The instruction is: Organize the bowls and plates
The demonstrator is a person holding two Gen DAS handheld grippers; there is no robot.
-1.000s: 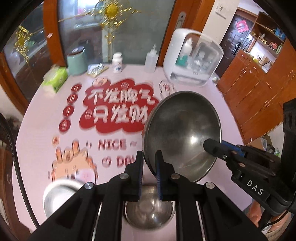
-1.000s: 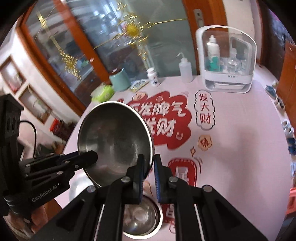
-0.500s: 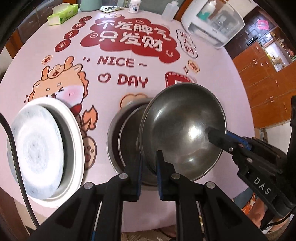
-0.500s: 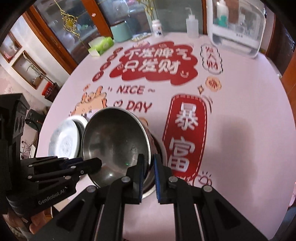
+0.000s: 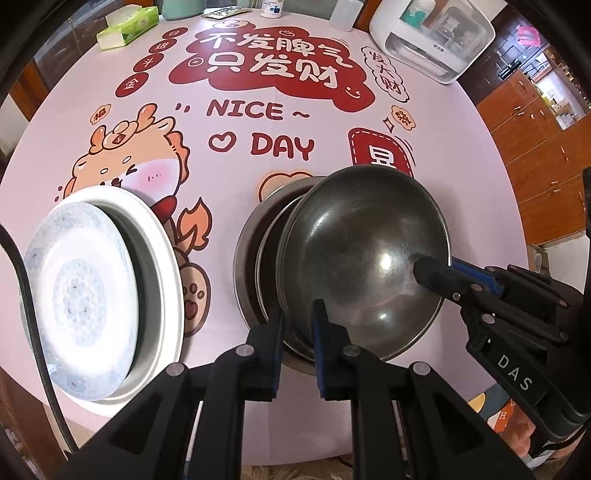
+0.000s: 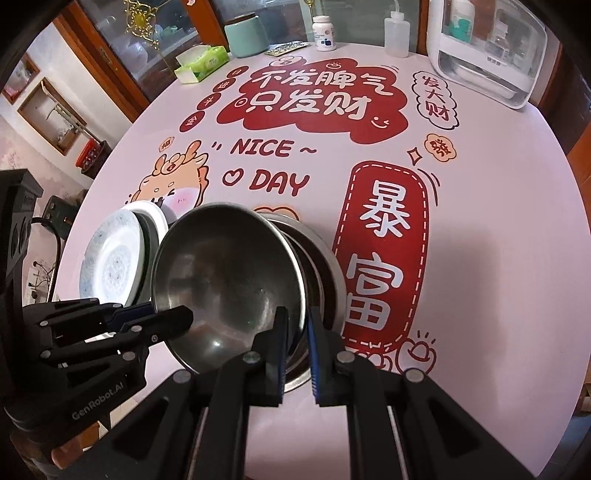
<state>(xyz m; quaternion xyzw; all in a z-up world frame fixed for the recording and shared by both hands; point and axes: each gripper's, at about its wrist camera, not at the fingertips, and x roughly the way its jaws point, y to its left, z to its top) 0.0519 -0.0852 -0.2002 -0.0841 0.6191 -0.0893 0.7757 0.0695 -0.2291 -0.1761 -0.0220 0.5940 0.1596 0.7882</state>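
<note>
Both grippers hold one steel bowl (image 5: 362,258) by its rim, tilted, just above nested steel bowls (image 5: 255,236) on the table. My left gripper (image 5: 297,325) is shut on the bowl's near rim. My right gripper (image 6: 295,325) is shut on the opposite rim; the bowl (image 6: 229,273) and the nested bowls (image 6: 325,273) show in the right wrist view too. A stack of white plates (image 5: 85,280) with a blue-patterned plate on top sits to the left, also in the right wrist view (image 6: 114,254).
The round table (image 5: 369,129) has a pink printed cloth. At its far edge stand a white storage box (image 5: 432,37), a squeeze bottle (image 6: 397,33), a pill bottle (image 6: 325,33), a teal canister (image 6: 247,35) and a tissue pack (image 5: 125,27).
Both grippers have lowered the steel bowl from high above the table down to the nested bowls, keeping hold of its rim. The plate stack has come into view.
</note>
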